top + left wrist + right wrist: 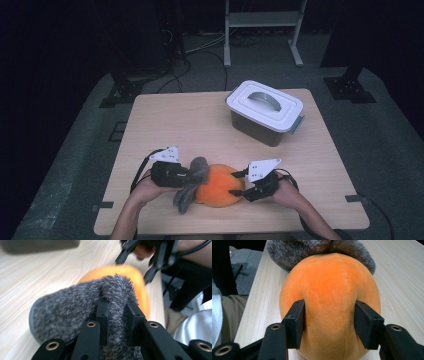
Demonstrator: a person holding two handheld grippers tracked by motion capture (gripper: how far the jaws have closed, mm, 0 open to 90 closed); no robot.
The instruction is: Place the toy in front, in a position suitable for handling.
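Dark room, pale wooden table (200,125). At 7 o'clock on it the left gripper (186,175) is seen clamped narrow on a fold of the grey fuzzy fabric (82,302). Just beside, at 6 o'clock, the orange plush (329,297) is pressed between the right gripper (237,182) jaws, half-wide. A lidded grey container (264,113) is set at 1 o'clock, well apart.

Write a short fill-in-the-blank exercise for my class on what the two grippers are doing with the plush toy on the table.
1. The left gripper pinches the toy's grey ____ part.
2. The right gripper squeezes the toy's ____ body.
3. The plastic box at the far side of the table has its lid ____.

Missing words: furry; orange; on
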